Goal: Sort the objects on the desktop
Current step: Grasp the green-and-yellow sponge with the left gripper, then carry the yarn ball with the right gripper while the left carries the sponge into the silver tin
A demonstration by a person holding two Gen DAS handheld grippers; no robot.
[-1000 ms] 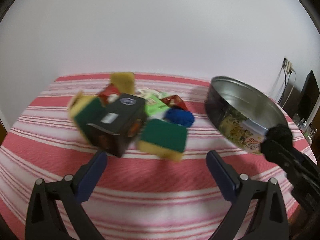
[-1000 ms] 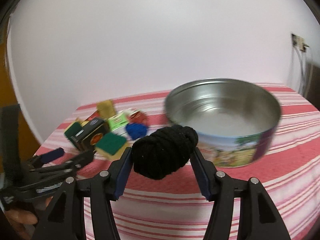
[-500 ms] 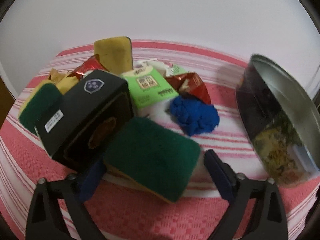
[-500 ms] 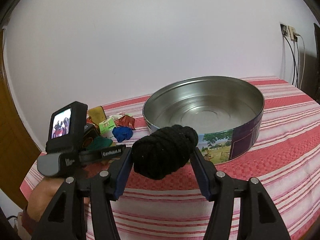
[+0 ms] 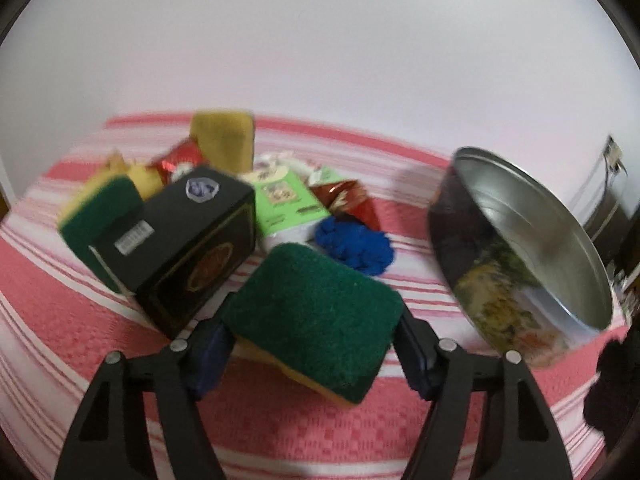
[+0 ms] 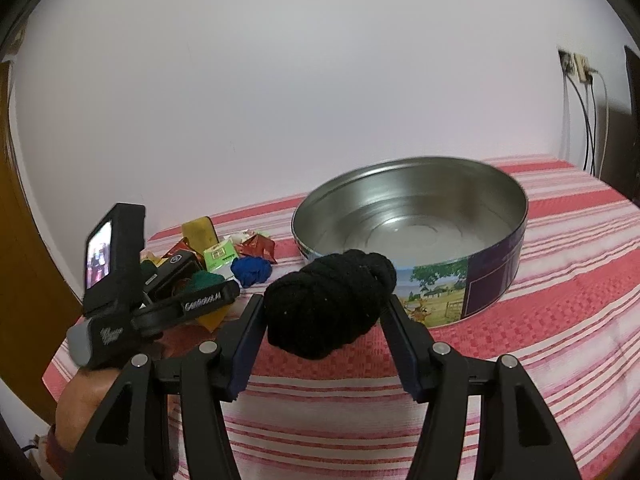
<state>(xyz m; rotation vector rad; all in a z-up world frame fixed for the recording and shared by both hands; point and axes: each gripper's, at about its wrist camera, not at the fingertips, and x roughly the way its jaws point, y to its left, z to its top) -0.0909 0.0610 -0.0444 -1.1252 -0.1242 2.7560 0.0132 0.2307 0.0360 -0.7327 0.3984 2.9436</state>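
- Left gripper [image 5: 312,344]: jaws closing around the sponge [image 5: 316,312], which is lying on the worktop [image 5: 280,432] between the pads.
- Right gripper [image 6: 324,320]: pinching the black yarn ball [image 6: 328,304], hovering before the tin [image 6: 496,240].
- Box [image 5: 184,240]: crowding the left pad; advisable to be squeezing the sponge squarely, lifting clear of it.
- Tin: sitting empty, likely destination.
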